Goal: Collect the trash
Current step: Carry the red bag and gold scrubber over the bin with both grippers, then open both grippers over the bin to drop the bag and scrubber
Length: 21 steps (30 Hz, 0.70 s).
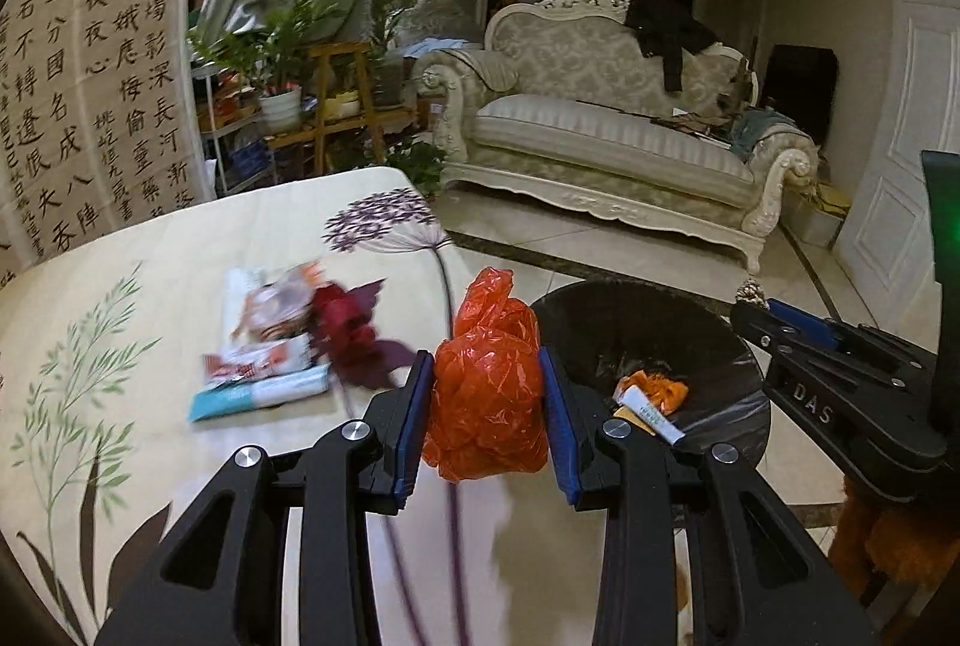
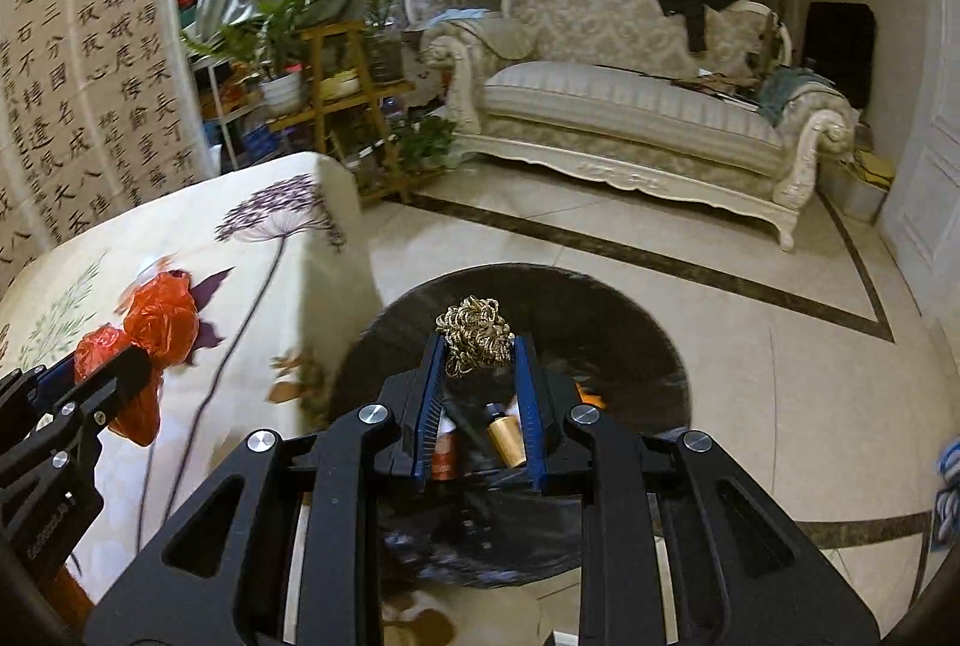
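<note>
We see the left gripper (image 1: 487,394) clamping the bag (image 1: 489,394) short of the bin (image 1: 744,376), the right gripper (image 2: 478,394) clamping the scourer (image 2: 477,334) above it; early release would spill the bag.

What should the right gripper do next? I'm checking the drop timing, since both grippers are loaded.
Probably open the right gripper now: its gold wire scrubber hangs over the black-lined trash bin, whereas the left gripper holds its orange plastic bag at the table's edge.
</note>
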### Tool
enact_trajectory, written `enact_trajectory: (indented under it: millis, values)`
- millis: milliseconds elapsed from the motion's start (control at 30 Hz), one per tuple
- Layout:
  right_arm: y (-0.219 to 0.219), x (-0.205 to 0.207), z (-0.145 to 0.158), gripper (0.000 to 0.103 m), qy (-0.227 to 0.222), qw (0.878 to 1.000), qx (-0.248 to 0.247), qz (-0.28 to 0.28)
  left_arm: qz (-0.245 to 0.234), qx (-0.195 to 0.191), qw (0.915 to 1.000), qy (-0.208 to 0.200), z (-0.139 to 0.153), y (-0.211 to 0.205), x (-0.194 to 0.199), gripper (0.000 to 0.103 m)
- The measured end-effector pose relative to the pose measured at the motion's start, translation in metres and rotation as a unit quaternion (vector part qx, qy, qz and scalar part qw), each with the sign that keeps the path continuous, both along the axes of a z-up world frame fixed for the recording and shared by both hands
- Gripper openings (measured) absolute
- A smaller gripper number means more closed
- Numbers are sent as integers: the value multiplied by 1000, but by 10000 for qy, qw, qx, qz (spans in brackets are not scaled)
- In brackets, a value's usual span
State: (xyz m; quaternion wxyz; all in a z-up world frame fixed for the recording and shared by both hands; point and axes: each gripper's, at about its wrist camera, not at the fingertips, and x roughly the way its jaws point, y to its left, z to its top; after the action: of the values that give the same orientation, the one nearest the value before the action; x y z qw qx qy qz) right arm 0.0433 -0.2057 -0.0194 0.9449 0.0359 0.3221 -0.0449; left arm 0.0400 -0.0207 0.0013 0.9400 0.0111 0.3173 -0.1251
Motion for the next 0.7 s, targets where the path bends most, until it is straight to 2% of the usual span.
enact_trajectory:
  millis: [700]
  values:
    - [-43, 29, -21, 23, 118, 9994, 120, -314, -258, 326, 9989, 208, -22, -68, 51, 36]
